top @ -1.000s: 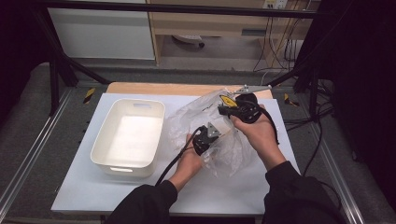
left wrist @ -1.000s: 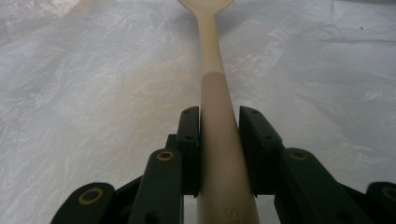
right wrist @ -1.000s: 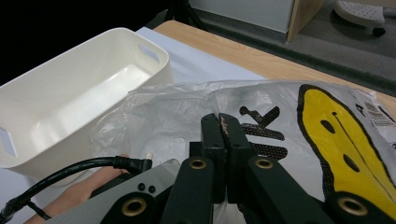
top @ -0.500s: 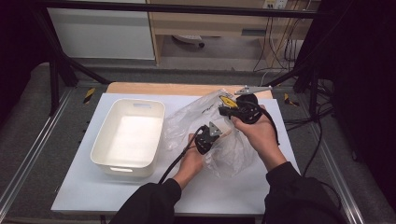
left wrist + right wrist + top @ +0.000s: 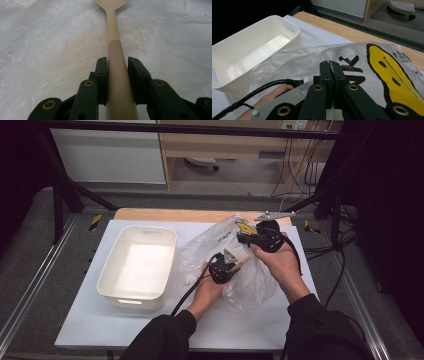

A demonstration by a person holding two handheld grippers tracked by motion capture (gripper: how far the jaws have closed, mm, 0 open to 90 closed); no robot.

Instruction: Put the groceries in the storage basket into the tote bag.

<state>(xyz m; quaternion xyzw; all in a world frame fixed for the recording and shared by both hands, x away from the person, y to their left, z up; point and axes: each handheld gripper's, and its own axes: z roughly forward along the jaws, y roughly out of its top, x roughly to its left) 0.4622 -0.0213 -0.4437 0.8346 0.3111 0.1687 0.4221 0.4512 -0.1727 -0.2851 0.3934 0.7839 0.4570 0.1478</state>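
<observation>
Worktop: white sheet over wood, carries tub and bag.
White tub, left of bag: nothing inside, no item delivered yet.
Clear plastic bag with yellow print, just right of tub: holds wooden spoon, bowl end deep inside, handle toward mouth.
Right tool: jaws pressed together, pinching bag film at upper edge, holding it up.
Left tool: inside bag, jaws clamped on spoon handle.
Progress, judged: early stage; spoon gripped, extraction and likely transfer to tub remain.
</observation>
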